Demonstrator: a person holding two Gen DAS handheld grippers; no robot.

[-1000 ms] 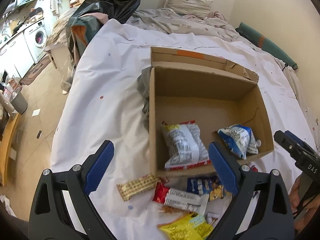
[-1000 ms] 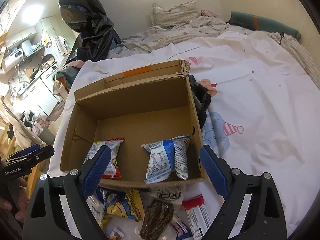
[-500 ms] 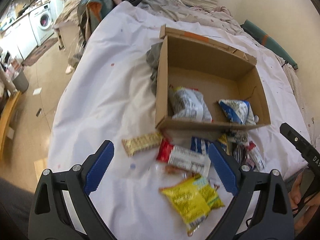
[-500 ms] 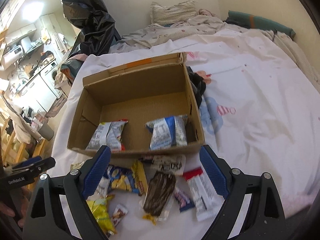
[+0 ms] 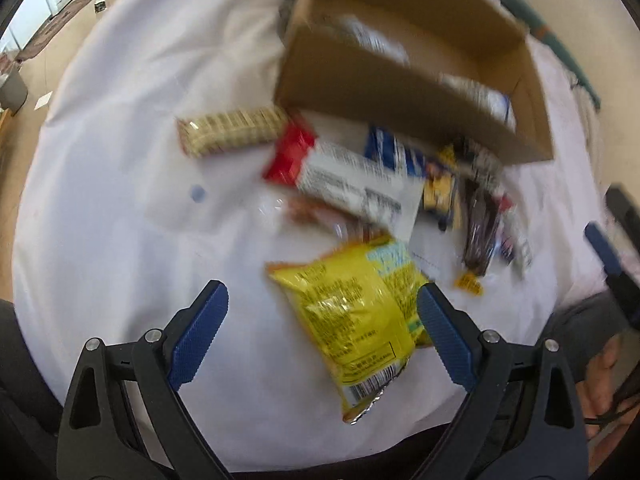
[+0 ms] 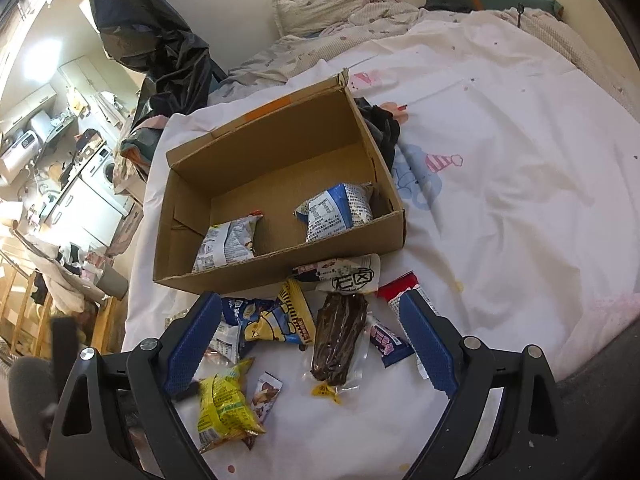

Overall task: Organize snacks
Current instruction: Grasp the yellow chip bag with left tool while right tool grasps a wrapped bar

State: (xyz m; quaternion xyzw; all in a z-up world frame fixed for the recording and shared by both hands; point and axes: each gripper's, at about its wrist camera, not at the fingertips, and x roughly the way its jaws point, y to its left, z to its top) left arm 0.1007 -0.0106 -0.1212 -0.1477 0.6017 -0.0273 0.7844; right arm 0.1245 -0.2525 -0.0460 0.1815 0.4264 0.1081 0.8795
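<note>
An open cardboard box (image 6: pixel 280 160) sits on a white sheet and holds two snack bags, a grey-white one (image 6: pixel 228 242) and a blue-white one (image 6: pixel 336 210). Several loose snacks lie in front of it. A yellow bag (image 5: pixel 352 312) lies between the fingers of my left gripper (image 5: pixel 320 300), which hovers open above it without touching. Farther off are a cracker pack (image 5: pixel 232 132) and a red-and-white packet (image 5: pixel 336 172). My right gripper (image 6: pixel 312 312) stands open over a dark brown packet (image 6: pixel 338 336), a blue-yellow bag (image 6: pixel 268 320) and the yellow bag (image 6: pixel 224 404).
A black plastic bag (image 6: pixel 152 36) and bedding with a pillow (image 6: pixel 320 8) lie behind the box. Dark cloth (image 6: pixel 380 128) is bunched at the box's right side. The bed edge drops to a floor with a washing machine (image 6: pixel 100 168) on the left.
My left gripper has dropped and tilted down toward the loose snacks, so the yellow bag now lies between its fingers. My right gripper has drawn back from the box, showing more snacks.
</note>
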